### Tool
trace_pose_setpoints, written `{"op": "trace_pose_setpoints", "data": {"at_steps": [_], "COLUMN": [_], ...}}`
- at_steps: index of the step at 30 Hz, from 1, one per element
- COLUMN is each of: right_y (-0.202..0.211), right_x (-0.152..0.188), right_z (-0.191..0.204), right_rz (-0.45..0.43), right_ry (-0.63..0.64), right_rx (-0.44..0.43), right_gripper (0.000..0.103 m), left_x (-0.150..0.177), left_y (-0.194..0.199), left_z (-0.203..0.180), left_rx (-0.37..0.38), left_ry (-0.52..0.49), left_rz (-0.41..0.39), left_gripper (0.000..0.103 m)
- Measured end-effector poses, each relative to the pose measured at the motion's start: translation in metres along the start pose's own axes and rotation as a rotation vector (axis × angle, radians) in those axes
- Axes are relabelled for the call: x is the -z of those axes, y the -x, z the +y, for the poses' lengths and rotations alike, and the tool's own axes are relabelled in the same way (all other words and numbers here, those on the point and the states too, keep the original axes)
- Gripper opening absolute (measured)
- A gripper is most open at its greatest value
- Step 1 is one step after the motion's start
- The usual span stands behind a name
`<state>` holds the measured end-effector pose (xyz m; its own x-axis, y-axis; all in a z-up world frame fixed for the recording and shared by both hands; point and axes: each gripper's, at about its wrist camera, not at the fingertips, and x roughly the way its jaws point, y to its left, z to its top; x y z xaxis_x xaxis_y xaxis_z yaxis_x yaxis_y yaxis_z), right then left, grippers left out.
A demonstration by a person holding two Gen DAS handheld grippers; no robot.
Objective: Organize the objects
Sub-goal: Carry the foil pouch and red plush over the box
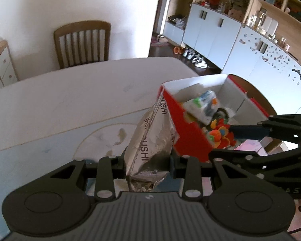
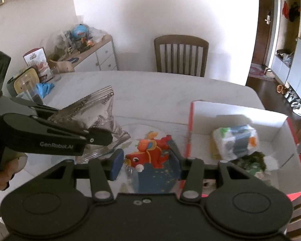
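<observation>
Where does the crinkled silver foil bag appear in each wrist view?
Left wrist: crinkled silver foil bag at lower centre, between the left tongs.
Right wrist: centre-left, beside the red toy.
Shared landmark: red-and-white open cardboard box.

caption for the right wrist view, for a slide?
Right gripper holds a red toy; left gripper holds a silver bag.
</observation>
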<state>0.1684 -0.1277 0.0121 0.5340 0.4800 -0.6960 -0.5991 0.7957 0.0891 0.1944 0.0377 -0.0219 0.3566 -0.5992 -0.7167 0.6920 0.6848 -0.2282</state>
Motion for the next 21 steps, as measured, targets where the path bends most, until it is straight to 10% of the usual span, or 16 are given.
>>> {"op": "trace_pose_setpoints", "data": {"at_steps": [21], "right_y": [0.042], "right_x": [0.021], "right_z": [-0.131], "right_rz": [-0.025], "right_ry": [-0.022], "right_rx": [0.047], "right_gripper": [0.048], "left_x": [-0.038], "left_y": [-0.064], "left_z": [-0.135], "left_rx": [0.027], "left_ry": [-0.092], "left_rz": [0.007], "left_gripper": [0.035]}}
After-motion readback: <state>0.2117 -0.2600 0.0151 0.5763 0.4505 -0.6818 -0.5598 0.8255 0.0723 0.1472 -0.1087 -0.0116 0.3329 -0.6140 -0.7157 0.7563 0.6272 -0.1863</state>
